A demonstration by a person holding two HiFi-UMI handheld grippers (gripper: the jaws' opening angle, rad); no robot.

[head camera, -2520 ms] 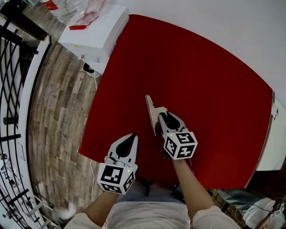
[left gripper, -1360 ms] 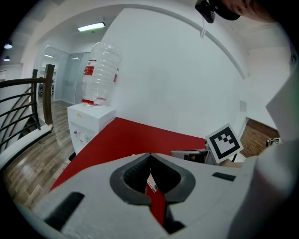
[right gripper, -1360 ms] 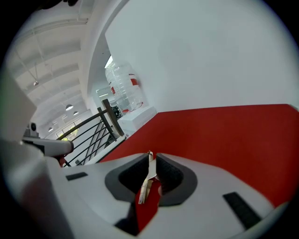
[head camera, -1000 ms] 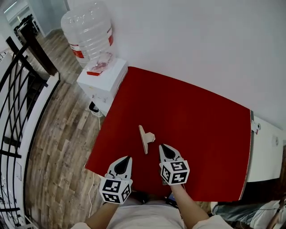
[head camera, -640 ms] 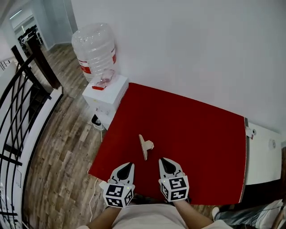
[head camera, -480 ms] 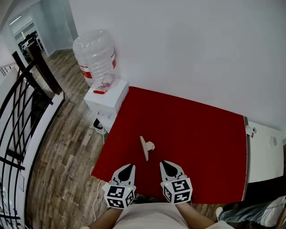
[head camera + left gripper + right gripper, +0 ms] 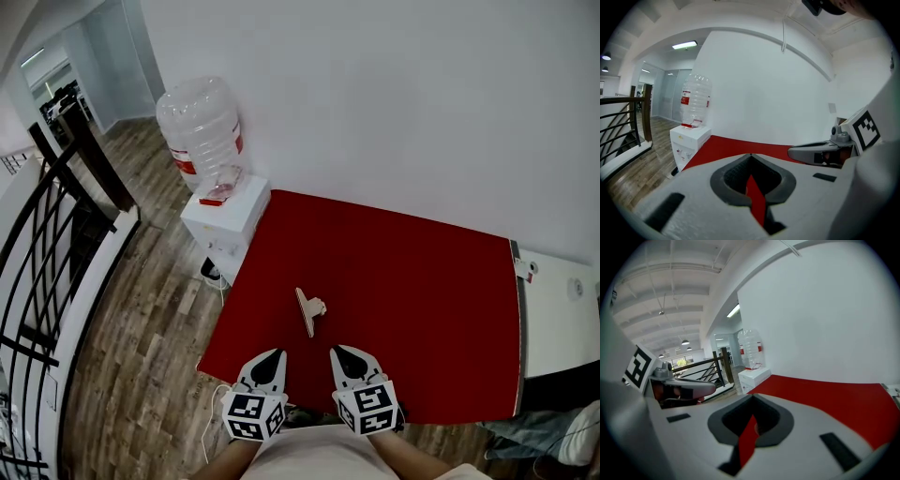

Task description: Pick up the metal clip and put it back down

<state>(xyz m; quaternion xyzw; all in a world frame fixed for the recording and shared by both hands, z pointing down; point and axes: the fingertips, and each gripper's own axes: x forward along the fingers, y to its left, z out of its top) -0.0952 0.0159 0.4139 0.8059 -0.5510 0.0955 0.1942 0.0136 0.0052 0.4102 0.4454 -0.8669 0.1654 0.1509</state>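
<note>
Left tongs (image 7: 273, 356) and right tongs (image 7: 341, 353) both closed, gripping nothing.
Metal clip (image 7: 308, 310) lies on the red counter (image 7: 422, 281), near both tips.

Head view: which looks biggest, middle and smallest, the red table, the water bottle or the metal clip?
1. The red table looks by far the largest.
2. The water bottle comes next.
3. The metal clip looks tiny, lying on the table.
No two look alike, so the order is sure.
</note>
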